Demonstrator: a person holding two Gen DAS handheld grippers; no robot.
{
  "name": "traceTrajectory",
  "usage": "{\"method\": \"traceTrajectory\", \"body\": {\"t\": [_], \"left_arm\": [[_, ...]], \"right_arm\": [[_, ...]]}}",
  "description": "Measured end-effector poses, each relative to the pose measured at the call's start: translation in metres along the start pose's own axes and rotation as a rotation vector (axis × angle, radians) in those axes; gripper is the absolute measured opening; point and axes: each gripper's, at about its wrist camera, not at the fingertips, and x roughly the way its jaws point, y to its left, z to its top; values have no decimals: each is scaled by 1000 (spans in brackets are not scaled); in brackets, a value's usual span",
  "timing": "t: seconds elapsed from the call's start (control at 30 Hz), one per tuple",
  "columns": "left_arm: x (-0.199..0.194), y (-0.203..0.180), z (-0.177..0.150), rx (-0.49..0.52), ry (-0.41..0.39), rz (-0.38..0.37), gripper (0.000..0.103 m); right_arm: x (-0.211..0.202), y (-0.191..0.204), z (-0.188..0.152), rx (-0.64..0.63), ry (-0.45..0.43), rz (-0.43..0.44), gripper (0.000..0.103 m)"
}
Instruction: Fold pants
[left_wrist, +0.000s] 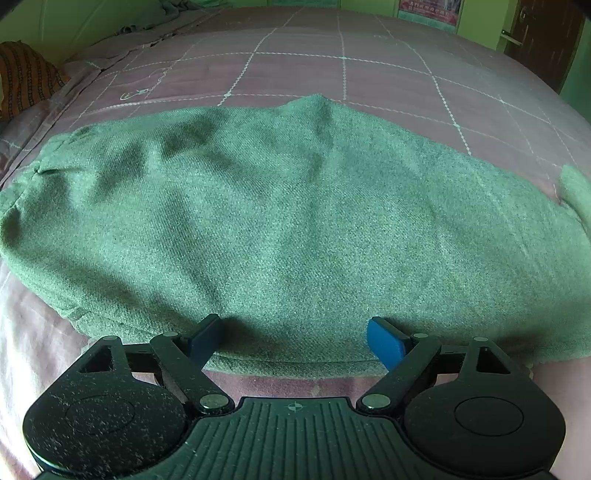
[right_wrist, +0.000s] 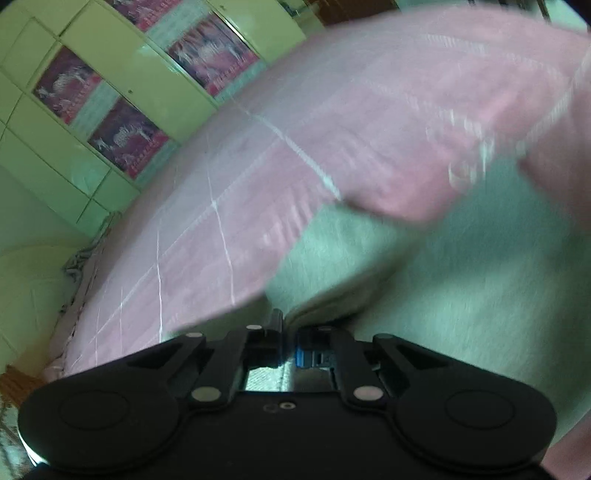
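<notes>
1. Left wrist view: the green pants (left_wrist: 280, 221) lay spread across the pink checked bed (left_wrist: 332, 48), their near edge just beyond the left claw (left_wrist: 295, 339).
2. Risk: with one side let go, a pull from the other hand could drag the whole garment across the bed instead of folding it, skewing the edges.
3. Risk: the right wrist view was smeared, suggesting a quick move; the thin pinch of cloth might slip out and the fold fall back.
4. Left claw: released, jaws wide apart, blue pads (left_wrist: 384, 339) hovering over the near hem with nothing pressed between them.
5. Right claw (right_wrist: 290, 347): clenched, apparently on an edge of the pants (right_wrist: 461, 288), with cloth running in between the closed jaws.
</notes>
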Motion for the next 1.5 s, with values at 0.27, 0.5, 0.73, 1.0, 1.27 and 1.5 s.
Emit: {"method": "traceTrajectory", "body": {"t": [0.27, 0.5, 0.73, 1.0, 1.27, 1.5], "left_arm": [[0, -3, -3, 5, -10, 0, 90], [-1, -3, -3, 13, -8, 8, 91], [-1, -5, -3, 13, -9, 17, 91], [-1, -5, -3, 21, -8, 24, 94], [2, -7, -4, 28, -13, 40, 96], [2, -8, -3, 30, -11, 50, 97]], "right_arm": [[-89, 19, -25, -395, -173, -19, 7], [-82, -59, -74, -225, 1, -137, 9], [-86, -85, -44, 11, -54, -100, 29], [-55, -69, -9, -47, -38, -105, 6], [-108, -24, 20, -210, -256, 107, 5], [-61, -113, -19, -96, -7, -115, 4]]}}
